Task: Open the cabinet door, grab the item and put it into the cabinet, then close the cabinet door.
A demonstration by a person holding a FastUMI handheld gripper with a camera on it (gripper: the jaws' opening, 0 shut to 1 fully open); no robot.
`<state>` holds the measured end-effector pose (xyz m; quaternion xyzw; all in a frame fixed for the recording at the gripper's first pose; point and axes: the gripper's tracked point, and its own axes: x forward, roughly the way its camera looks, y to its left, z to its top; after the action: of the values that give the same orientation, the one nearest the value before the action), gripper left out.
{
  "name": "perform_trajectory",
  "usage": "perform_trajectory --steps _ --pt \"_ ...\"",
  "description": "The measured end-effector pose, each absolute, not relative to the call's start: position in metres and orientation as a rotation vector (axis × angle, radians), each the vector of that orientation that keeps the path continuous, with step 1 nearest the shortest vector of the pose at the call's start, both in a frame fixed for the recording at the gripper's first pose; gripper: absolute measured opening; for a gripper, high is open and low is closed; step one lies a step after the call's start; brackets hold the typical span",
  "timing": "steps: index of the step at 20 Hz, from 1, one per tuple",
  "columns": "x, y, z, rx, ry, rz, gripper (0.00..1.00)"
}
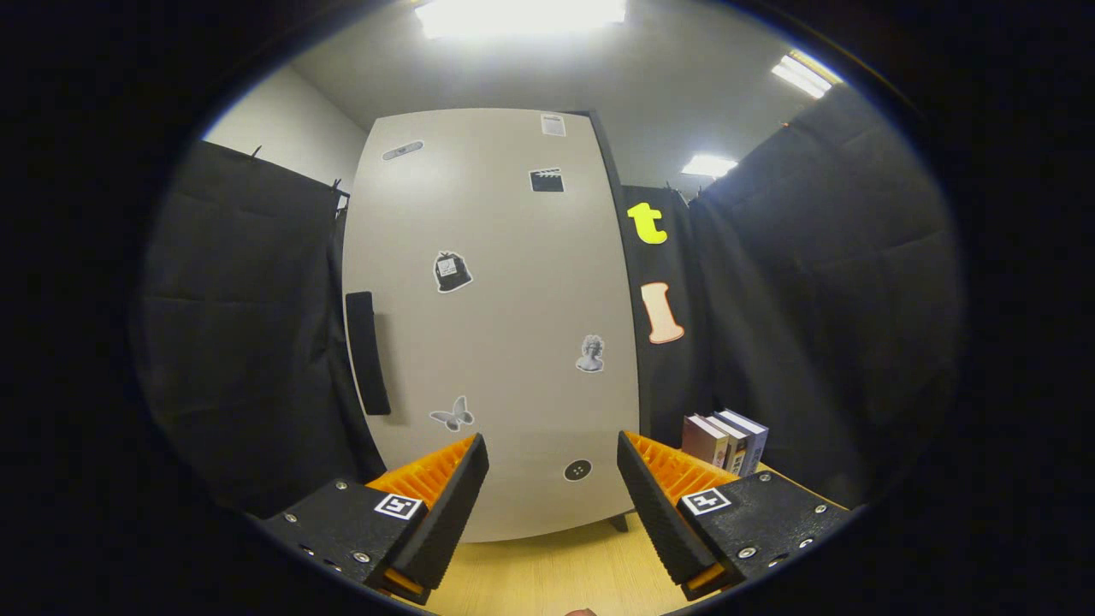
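Tongs (553,458) spread, empty, cabinet door (488,325) closed just ahead; books (725,441) beyond right finger

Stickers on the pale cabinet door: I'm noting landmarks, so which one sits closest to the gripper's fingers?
The small round black button-like sticker, low on the pale cabinet door, just beyond the open gripper. The grey butterfly sticker sits higher.
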<state>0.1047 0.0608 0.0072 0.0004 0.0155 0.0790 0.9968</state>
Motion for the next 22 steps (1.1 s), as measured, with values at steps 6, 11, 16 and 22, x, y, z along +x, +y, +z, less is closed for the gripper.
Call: perform_trajectory --steps 6,11,16,22 --pt "0.087 0.028 -0.015 -0.035 0.031 0.102 0.94" --pt "0.072 0.013 -0.027 -0.103 0.016 0.061 0.94" --pt "0.064 0.012 -0.019 -0.078 -0.007 0.048 0.94" --pt "0.064 0.015 -0.011 -0.044 -0.026 0.049 0.94"
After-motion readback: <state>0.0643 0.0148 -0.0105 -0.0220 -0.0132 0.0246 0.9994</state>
